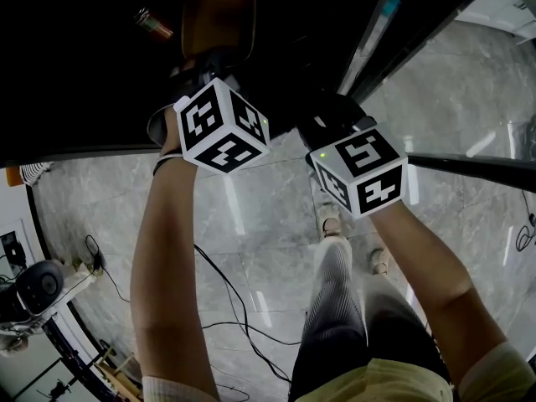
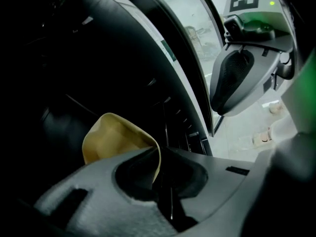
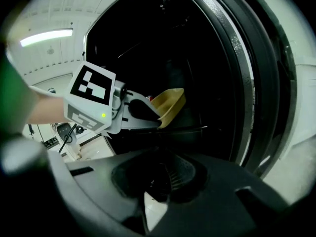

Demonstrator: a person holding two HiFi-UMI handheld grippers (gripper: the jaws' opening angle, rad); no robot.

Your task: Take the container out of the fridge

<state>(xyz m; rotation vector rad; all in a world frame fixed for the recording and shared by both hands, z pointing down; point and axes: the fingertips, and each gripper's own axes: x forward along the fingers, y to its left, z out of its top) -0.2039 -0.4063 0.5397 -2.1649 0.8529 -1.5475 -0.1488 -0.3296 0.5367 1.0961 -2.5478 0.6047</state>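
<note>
The tan container (image 1: 219, 11) sits in the dark fridge interior (image 1: 75, 65) at the top of the head view. My left gripper (image 2: 160, 181) is shut on its thin rim (image 2: 156, 154), which runs down between the jaws. In the right gripper view the container (image 3: 170, 102) sits at the tip of the left gripper (image 3: 155, 118), inside the fridge opening. My right gripper (image 3: 160, 186) hangs just to the right in front of the opening, its jaws together with nothing between them. The left gripper view shows it at the upper right (image 2: 232, 83).
A small can or bottle (image 1: 153, 23) lies deeper in the fridge, up left. The fridge door frame (image 1: 377, 48) runs diagonally on the right. Below are a marble floor (image 1: 251, 224), loose cables (image 1: 226, 300), camera gear (image 1: 33, 287) at the left and my own legs (image 1: 352, 325).
</note>
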